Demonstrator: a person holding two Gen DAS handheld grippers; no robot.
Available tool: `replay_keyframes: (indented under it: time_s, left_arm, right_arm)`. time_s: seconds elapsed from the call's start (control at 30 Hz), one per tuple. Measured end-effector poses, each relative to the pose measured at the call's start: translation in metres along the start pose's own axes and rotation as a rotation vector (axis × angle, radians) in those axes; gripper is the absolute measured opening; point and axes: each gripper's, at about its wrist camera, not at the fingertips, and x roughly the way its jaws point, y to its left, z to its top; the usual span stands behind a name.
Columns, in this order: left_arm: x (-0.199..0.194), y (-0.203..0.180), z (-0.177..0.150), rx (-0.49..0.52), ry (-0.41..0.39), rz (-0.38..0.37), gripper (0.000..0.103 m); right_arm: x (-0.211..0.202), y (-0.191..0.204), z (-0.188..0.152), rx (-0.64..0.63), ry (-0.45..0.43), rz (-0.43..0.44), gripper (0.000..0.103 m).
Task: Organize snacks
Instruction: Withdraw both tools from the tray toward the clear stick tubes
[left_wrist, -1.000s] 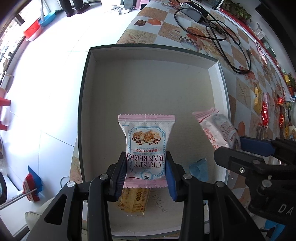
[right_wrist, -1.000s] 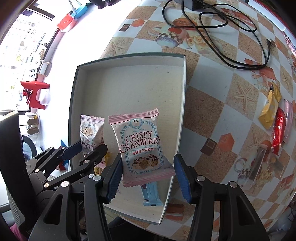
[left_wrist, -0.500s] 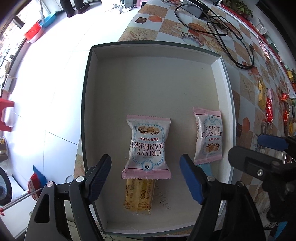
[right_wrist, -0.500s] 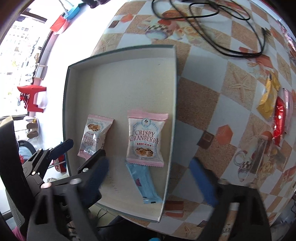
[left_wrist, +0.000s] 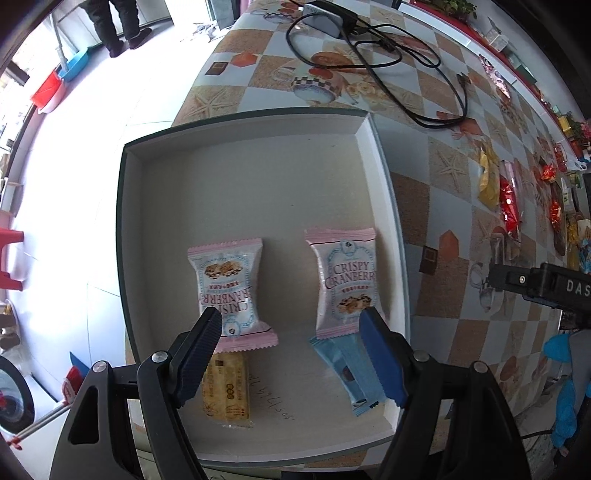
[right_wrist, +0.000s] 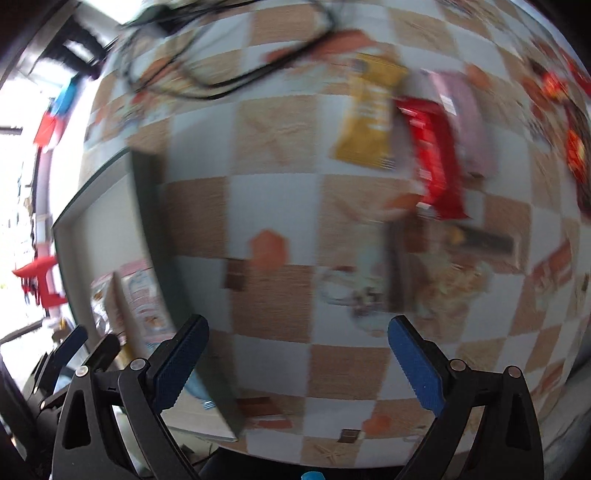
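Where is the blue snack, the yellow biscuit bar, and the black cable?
light blue snack wrapper (left_wrist: 347, 369): left wrist view, middle.
yellow biscuit bar packet (left_wrist: 228, 391): left wrist view, centre.
black cable (left_wrist: 376, 68): left wrist view, loop.

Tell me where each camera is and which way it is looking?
Left wrist: sits on the open left gripper, looks down into the box at two pink cranberry packets.
Right wrist: sits on the open right gripper, blurred, faces the checkered tablecloth and loose snacks.
Shared: box, tablecloth, pink packets.

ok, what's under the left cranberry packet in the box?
A yellow snack bar pokes out from under the left cranberry packet, near the box front. Its top end is covered.
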Motion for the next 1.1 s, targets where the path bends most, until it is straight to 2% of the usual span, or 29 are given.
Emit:
replay_keyframes:
  time_s: [0.2, 0.47, 0.6, 0.77, 0.8, 0.93, 1.07, 1.1]
  left_arm:
    - [-0.005, -0.041, 0.003, 0.084, -0.021, -0.018, 0.080]
    - [-0.003, -0.101, 0.001, 0.189, -0.010, -0.043, 0.080]
    - [0.005, -0.126, 0.002, 0.212, 0.009, -0.053, 0.080]
    - [0.018, -0.154, 0.008, 0.216, 0.036, -0.052, 0.080]
    - [0.022, -0.159, 0.009, 0.215, 0.042, -0.050, 0.080]
    - [0.035, -0.174, 0.016, 0.185, 0.063, -0.055, 0.080]
    - [0.047, -0.185, 0.021, 0.149, 0.077, -0.054, 0.080]
    - [0.049, -0.187, 0.022, 0.108, 0.088, -0.005, 0.080]
  right_arm:
    - [0.003, -0.076, -0.006, 0.195, 0.005, -0.006, 0.098]
    - [0.008, -0.138, -0.018, 0.296, 0.009, -0.023, 0.098]
    - [0.007, -0.160, -0.019, 0.304, 0.004, -0.029, 0.098]
    - [0.003, -0.182, -0.016, 0.309, -0.016, -0.023, 0.098]
    - [-0.001, -0.199, -0.007, 0.320, -0.025, -0.016, 0.098]
    - [-0.012, -0.219, 0.004, 0.341, -0.074, 0.017, 0.098]
    - [-0.019, -0.234, 0.034, 0.348, -0.101, 0.023, 0.098]
    - [-0.018, -0.236, 0.039, 0.344, -0.104, 0.016, 0.098]
